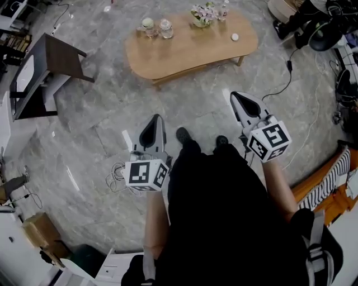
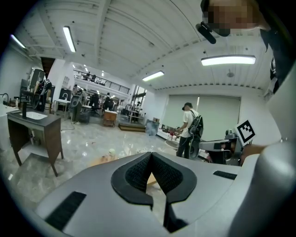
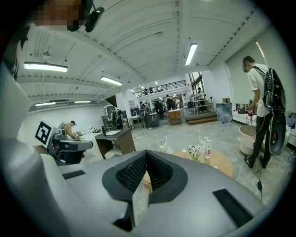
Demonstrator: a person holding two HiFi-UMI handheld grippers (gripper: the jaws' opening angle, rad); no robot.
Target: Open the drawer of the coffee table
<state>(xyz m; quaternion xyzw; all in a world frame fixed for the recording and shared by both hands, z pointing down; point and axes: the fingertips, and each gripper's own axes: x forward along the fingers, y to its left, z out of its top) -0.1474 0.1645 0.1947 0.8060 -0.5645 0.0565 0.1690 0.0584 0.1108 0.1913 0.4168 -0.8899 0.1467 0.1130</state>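
The wooden coffee table (image 1: 190, 50) stands on the grey marble floor at the top of the head view; I cannot make out its drawer from here. On it are a flower pot (image 1: 202, 13), glass jars (image 1: 158, 27) and a small white object (image 1: 235, 37). My left gripper (image 1: 155, 118) and right gripper (image 1: 235, 96) hang over the floor short of the table, both pointing toward it, both shut and empty. The table top (image 3: 218, 162) shows past the closed right gripper (image 3: 146, 152). In the left gripper view the left gripper (image 2: 151, 155) is closed too, with a strip of wood (image 2: 98, 161) behind.
A dark wooden stand (image 1: 42, 70) sits at the left. Loose cables (image 1: 114, 176) lie on the floor by my left gripper, another cable (image 1: 288, 78) to the right. A striped object (image 1: 327, 181) is at the right edge. A person with a backpack (image 3: 263, 102) stands beyond the table.
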